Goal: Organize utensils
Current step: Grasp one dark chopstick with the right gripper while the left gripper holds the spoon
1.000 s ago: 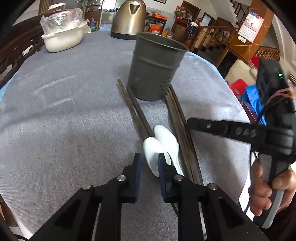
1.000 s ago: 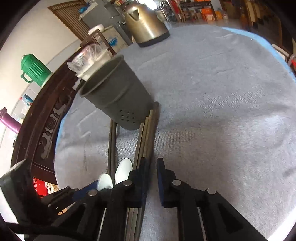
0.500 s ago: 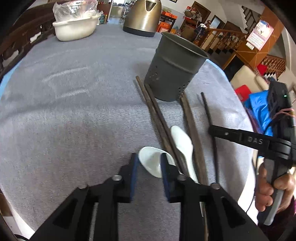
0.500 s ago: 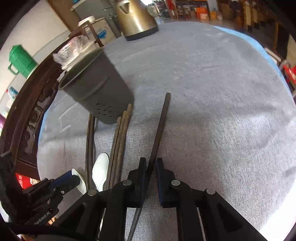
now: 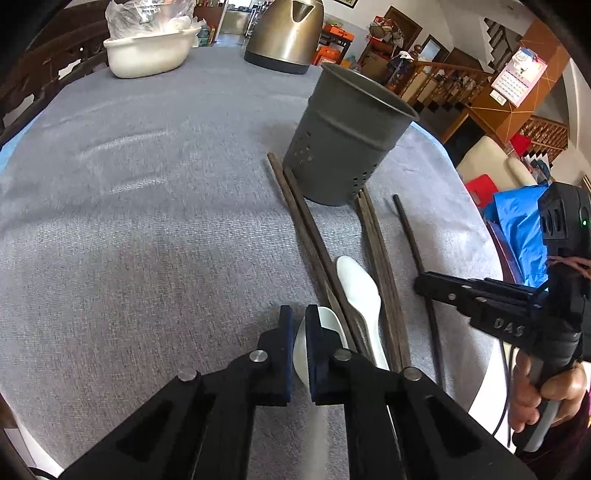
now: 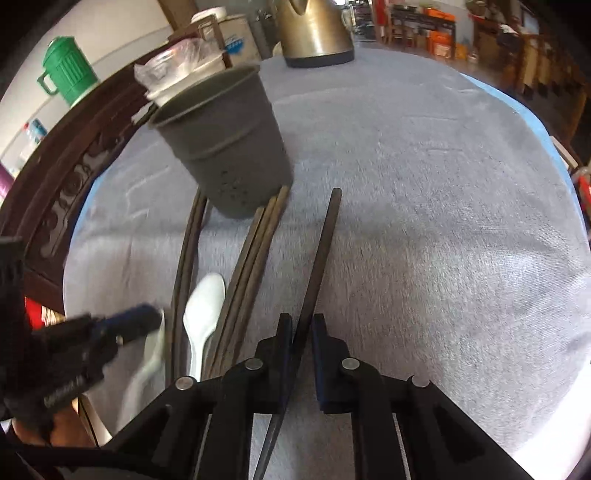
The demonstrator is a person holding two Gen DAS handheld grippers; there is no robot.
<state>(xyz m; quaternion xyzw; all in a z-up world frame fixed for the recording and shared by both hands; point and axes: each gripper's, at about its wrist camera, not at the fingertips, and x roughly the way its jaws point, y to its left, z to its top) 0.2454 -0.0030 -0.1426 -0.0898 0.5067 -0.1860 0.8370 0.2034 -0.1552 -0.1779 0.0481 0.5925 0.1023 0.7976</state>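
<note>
A grey perforated utensil holder (image 5: 347,140) (image 6: 229,147) stands upright on the grey tablecloth. Dark wooden chopsticks (image 5: 314,236) (image 6: 255,266) lie on both sides of it. Two white spoons lie between them. My left gripper (image 5: 300,332) is shut on the rim of the nearer white spoon (image 5: 328,325), seen blurred in the right wrist view (image 6: 151,354). The other white spoon (image 5: 360,288) (image 6: 205,306) lies flat. My right gripper (image 6: 302,332) (image 5: 424,286) is shut on one dark chopstick (image 6: 321,251) (image 5: 410,232), which points toward the holder.
A metal kettle (image 5: 284,33) (image 6: 314,33) and a white bowl with a plastic bag (image 5: 147,48) stand at the table's far side. A dark carved wooden chair back (image 6: 62,184) edges the table on the left. The table's right edge (image 5: 476,221) is close.
My right gripper closed on one chopstick and drew it away from the bundle to the right. My left gripper closed on the nearer spoon's rim and tilted it up.
</note>
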